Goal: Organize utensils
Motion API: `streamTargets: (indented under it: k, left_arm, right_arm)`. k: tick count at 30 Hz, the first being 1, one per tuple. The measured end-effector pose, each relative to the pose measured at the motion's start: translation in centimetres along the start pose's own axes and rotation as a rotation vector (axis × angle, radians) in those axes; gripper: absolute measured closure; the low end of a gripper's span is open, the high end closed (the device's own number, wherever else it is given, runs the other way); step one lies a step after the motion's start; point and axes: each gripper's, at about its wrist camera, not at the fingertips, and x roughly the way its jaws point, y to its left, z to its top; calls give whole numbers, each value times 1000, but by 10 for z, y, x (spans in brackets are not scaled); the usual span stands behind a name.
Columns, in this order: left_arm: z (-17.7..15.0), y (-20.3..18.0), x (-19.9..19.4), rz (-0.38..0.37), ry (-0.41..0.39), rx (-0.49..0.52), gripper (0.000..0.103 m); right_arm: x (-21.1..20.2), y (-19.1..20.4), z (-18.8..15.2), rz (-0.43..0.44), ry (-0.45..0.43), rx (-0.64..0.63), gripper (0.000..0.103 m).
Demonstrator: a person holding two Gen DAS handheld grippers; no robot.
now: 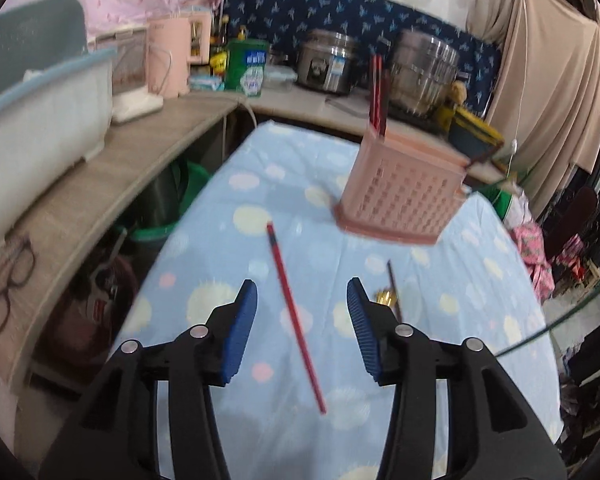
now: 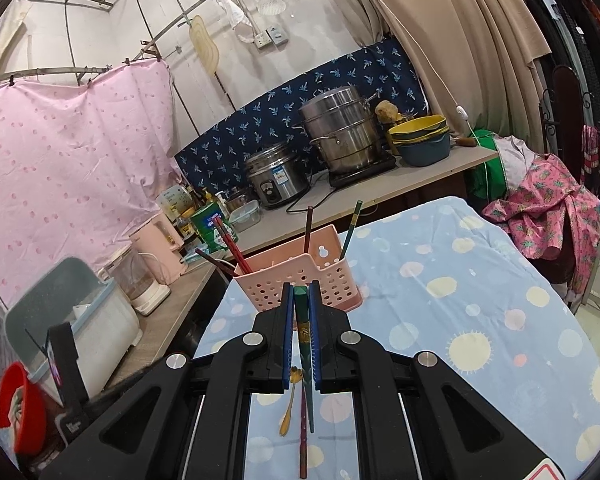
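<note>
Above red chopstick [image 1: 296, 316], left gripper [image 1: 302, 300] agape.

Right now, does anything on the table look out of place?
Yes. A red chopstick lies loose on the dotted tablecloth between the left gripper's open jaws, outside the pink utensil caddy. Beside it lies a dark chopstick.

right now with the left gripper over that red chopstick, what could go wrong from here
1. The left gripper is open astride the red chopstick, which lies slanted across the gap; closing may pinch it off-centre so it pivots or rolls on the soft tablecloth.
2. The right gripper is shut on a green chopstick close to the pink basket; a nudge could shove the basket.
</note>
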Motion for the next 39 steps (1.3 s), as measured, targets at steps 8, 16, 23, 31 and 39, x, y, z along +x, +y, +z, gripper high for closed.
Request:
streamTargets:
  k: [8, 16, 23, 31, 39]
  left_arm:
    - [-57, -6, 40, -5, 175, 14, 58]
    - [-83, -17, 64, 9, 235, 51, 57]
    - [-83, -21, 65, 7, 235, 91, 88]
    - [-81, -18, 42, -33, 218, 87, 98]
    - [-36, -14, -28, -65, 28, 60, 99]
  right_arm:
    - [2, -3, 1, -13, 8, 7, 96]
    - [5, -4, 0, -12, 17, 7, 96]
    - [8, -4, -1, -11, 27, 4, 96]
    - [9, -3, 0, -11, 28, 1, 96]
    - [9, -1, 2, -4, 19, -5, 96]
